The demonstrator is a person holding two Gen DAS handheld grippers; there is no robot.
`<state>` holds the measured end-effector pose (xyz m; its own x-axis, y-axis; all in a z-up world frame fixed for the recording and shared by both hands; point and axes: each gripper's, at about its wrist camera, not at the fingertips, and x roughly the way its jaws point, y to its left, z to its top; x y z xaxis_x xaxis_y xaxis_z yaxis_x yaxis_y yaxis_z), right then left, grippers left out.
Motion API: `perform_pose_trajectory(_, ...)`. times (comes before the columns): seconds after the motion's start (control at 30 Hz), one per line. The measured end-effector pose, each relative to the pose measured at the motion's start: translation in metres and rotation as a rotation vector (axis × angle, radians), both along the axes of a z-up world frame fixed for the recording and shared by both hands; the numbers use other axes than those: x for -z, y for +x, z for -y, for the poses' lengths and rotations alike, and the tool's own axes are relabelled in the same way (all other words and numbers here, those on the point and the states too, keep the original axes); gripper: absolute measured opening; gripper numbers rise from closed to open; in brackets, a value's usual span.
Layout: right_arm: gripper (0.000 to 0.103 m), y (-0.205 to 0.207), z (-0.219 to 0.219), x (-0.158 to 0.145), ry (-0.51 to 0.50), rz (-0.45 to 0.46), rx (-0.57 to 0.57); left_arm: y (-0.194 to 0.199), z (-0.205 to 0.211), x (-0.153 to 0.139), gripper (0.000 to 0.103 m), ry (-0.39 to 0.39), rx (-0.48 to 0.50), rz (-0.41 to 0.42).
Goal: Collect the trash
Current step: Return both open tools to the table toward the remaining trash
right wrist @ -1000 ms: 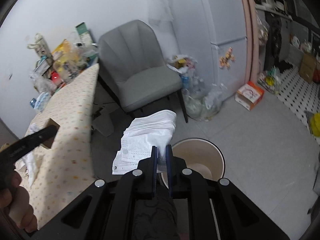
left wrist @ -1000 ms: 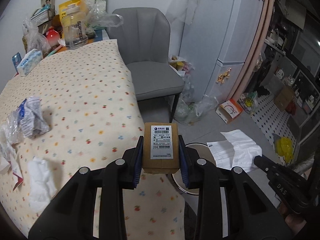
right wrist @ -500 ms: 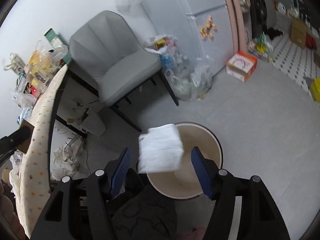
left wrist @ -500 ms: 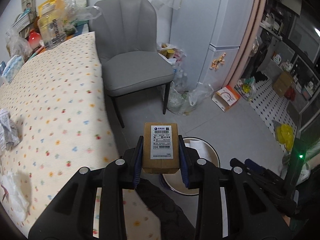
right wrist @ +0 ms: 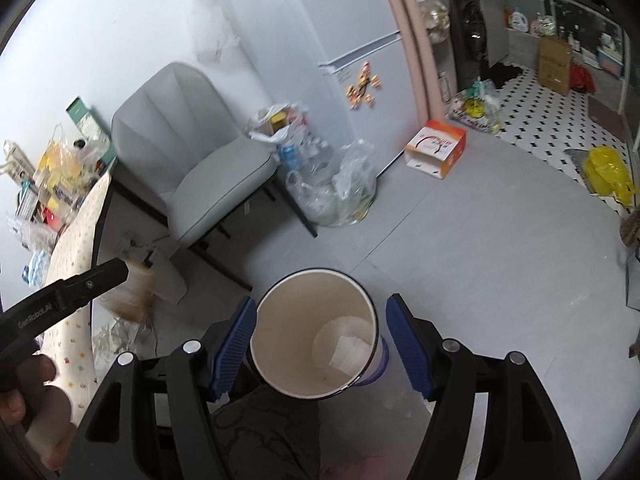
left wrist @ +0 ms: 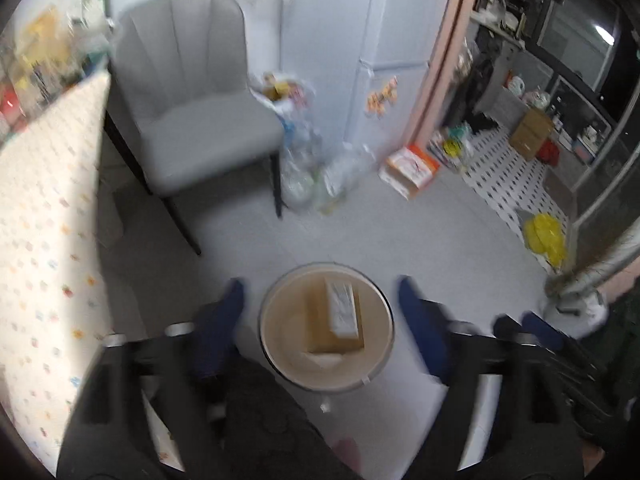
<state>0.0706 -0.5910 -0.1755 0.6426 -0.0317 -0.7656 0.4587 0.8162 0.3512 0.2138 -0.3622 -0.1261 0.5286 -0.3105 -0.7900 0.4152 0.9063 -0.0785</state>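
A round beige trash bin [left wrist: 280, 344] stands on the grey floor. In the left wrist view a brown cardboard box with a white label [left wrist: 334, 318] is inside the bin's mouth, blurred. My left gripper [left wrist: 320, 324] is open and empty above the bin. In the right wrist view the bin [right wrist: 280, 344] holds white paper [right wrist: 350, 350] at its bottom. My right gripper [right wrist: 320, 344] is open and empty over the bin. The left gripper's finger [right wrist: 76, 288] shows at the left of the right wrist view, with a blurred brown shape [right wrist: 134, 294] by it.
A grey chair [right wrist: 192, 160] stands behind the bin. The table with a dotted cloth [left wrist: 44, 216] is at the left. Plastic bags of bottles [right wrist: 332, 188] and an orange box [right wrist: 436, 148] lie by the fridge [right wrist: 332, 40]. A yellow bag [right wrist: 608, 176] lies at the right.
My left gripper has opened and let go of the cardboard box, which has dropped into the bin. The white paper released by my right gripper has fallen to the bin's bottom.
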Motion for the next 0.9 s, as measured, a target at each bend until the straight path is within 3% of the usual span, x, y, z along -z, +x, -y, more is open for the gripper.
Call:
perform_pose_trajectory(0.07, 0.069, -0.002, 0.000, -0.006, 0.003, 0.012, -0.001, -0.001, -0.003, -0.008, 0.092, -0.022, -0.018, 0.022)
perform_pose_trajectory(0.23, 0.077, -0.001, -0.014, -0.024, -0.007, 0.049, -0.022, -0.003, -0.032, -0.031, 0.093, -0.040, -0.071, 0.058)
perform_pose_trajectory(0.3, 0.083, 0.001, -0.027, -0.035, -0.032, 0.075, -0.035, -0.007, -0.049, -0.041, 0.093, -0.035, -0.103, 0.084)
perform_pose_trajectory(0.37, 0.096, 0.000, -0.040, -0.046, -0.063, 0.108, -0.028, -0.014, -0.071, -0.052, 0.096, -0.043, -0.134, 0.116)
perform_pose_trajectory(0.63, 0.096, 0.003, -0.103, -0.088, -0.146, 0.206, -0.097, -0.039, -0.153, -0.088, 0.097, -0.137, -0.286, 0.212)
perform_pose_trajectory(0.9, 0.096, 0.008, -0.162, -0.110, -0.139, 0.244, -0.157, -0.066, -0.227, -0.100, 0.097, -0.215, -0.426, 0.281)
